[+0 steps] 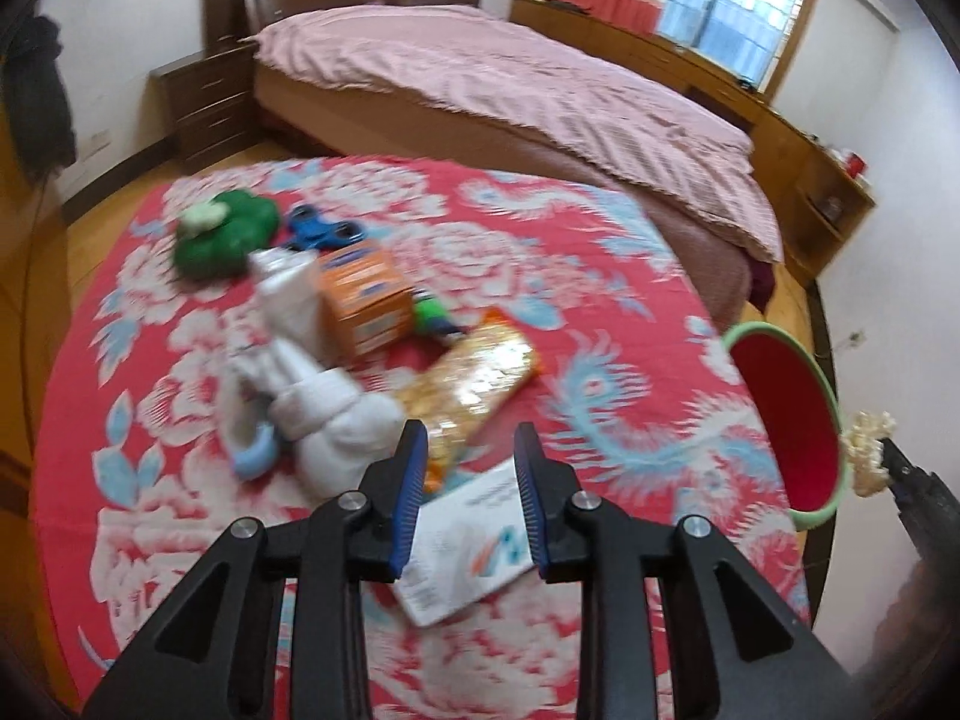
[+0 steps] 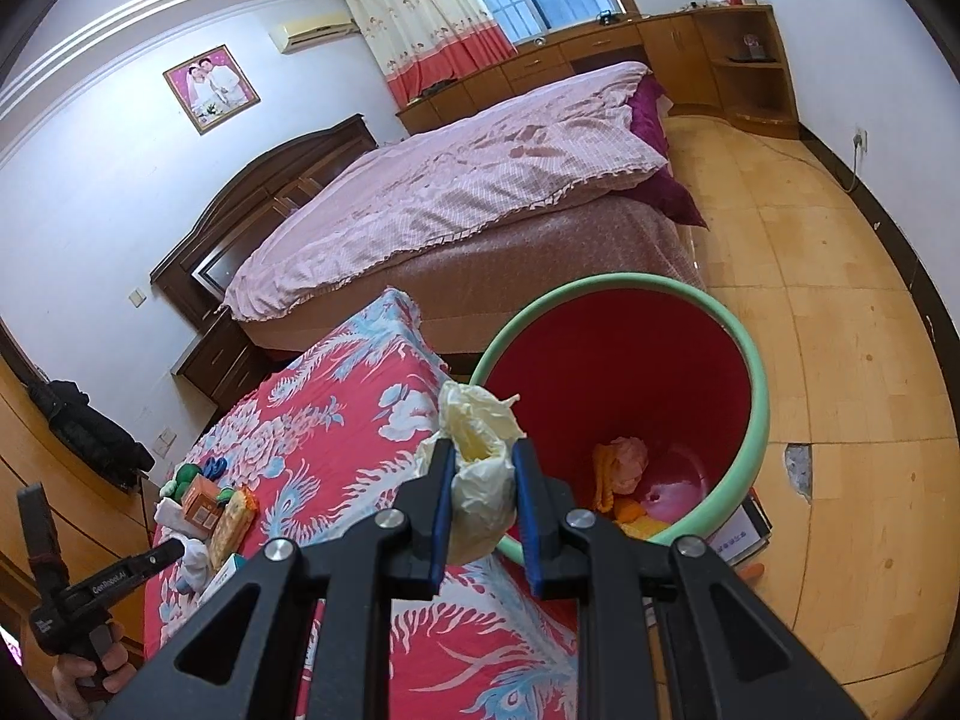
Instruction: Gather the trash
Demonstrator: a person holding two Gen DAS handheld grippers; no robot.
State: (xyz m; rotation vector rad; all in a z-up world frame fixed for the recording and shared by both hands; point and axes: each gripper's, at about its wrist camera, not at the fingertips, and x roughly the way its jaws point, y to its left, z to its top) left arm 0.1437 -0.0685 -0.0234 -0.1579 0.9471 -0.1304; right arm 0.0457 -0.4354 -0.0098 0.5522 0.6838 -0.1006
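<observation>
The right tongs [image 2: 480,501], at the lower centre of the right wrist frame, grip a crumpled cream wad of paper [image 2: 480,468] just before the green rim of a red bin [image 2: 753,360]. Pink and orange scraps [image 2: 621,468] lie at the bin's bottom. In the left wrist frame the left tongs [image 1: 471,480], lower centre, stand spread apart with nothing between them, above a white card packet [image 1: 474,546] on the counter's red floral cloth [image 1: 600,252]. Just beyond lie a snack wrapper [image 1: 474,372], rolled white tissue [image 1: 336,414], an orange box [image 1: 363,294] and a green toy [image 1: 222,234]. A pink-quilted bed [image 1: 510,102] fills the upper frame.
</observation>
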